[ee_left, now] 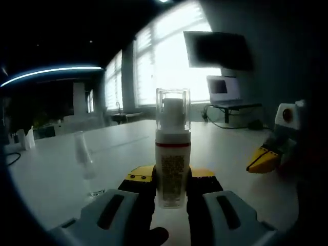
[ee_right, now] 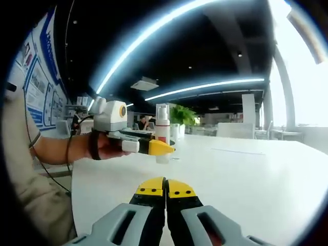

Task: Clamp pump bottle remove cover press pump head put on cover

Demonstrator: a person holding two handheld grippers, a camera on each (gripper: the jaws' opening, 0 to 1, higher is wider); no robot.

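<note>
White counter (ee_left: 61,169) carries the scene, and on it the pump bottle (ee_left: 172,169) stands upright, pinched at its lower body between the yellow-tipped jaws of the left hand-held gripper (ee_left: 172,190). The clear cover (ee_left: 173,109) is on the bottle, over the pump head (ee_left: 172,110), which suggests that the clamping step is in hand and the cover has not yet been removed. Holding the bottle low on its body seems meant to steady it while leaving the top free for the other tool. In the right gripper view the same bottle (ee_right: 162,134) shows well ahead, gripped by the left hand-held gripper (ee_right: 154,147), with the person's hand (ee_right: 105,146) and a sleeve (ee_right: 23,169) toward the counter's near edge. The right hand-held gripper (ee_right: 165,190) has its jaws pressed together with nothing between them, and it sits apart from the bottle; in the left gripper view its yellow tip (ee_left: 264,160) shows off to one side. A small clear object (ee_left: 84,164), too blurred to name, stands on the counter just beside the bottle and could be knocked by a wide swing on that side. Bare counter (ee_right: 246,174) lies between the right tool and the bottle, so the approach to the cover looks open.
</note>
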